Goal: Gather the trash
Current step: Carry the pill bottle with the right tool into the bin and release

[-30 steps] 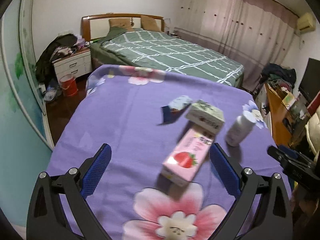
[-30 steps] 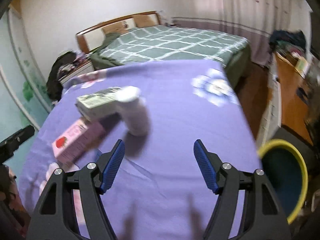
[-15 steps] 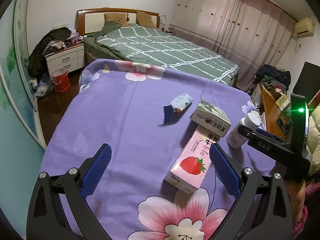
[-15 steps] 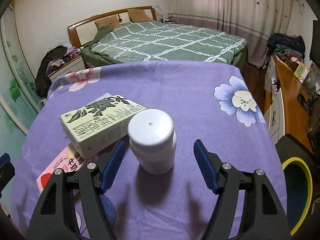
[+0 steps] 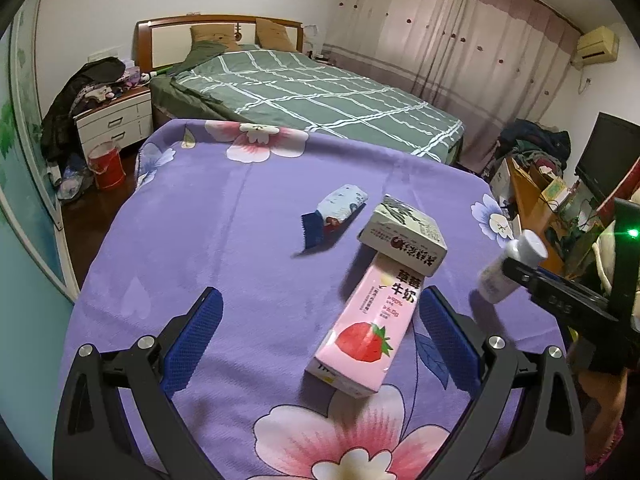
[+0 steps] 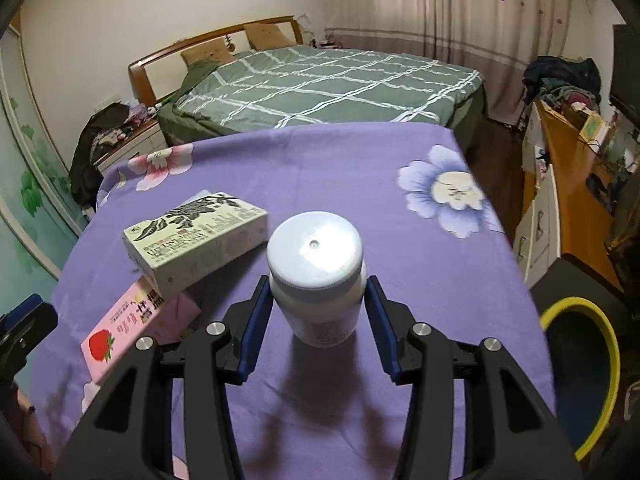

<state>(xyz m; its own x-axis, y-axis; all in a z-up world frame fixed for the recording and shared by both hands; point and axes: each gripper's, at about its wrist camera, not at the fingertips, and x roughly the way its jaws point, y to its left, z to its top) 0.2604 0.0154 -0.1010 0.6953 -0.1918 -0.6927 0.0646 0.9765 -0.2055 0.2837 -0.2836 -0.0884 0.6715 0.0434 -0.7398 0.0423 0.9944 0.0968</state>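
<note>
A white plastic bottle (image 6: 316, 276) with a white cap stands on the purple flowered cloth (image 6: 360, 168). My right gripper (image 6: 316, 312) is shut on the bottle, a blue pad at each side; it also shows in the left wrist view (image 5: 508, 268). A pink strawberry milk carton (image 5: 368, 328) lies flat, and a pale green box (image 5: 404, 236) rests on its far end. A blue and white wrapper (image 5: 334, 212) lies further back. My left gripper (image 5: 320, 332) is open and empty above the cloth, the carton between its fingers' line.
A bin with a yellow rim (image 6: 580, 376) stands on the floor right of the table. A wooden desk (image 6: 568, 184) is at the far right. A green checked bed (image 5: 304, 92) lies beyond the table, a white nightstand (image 5: 116, 124) and red bucket (image 5: 106, 164) to its left.
My right gripper moved forward to the white bottle and closed on it. My left gripper drew slightly nearer the carton and stayed open.
</note>
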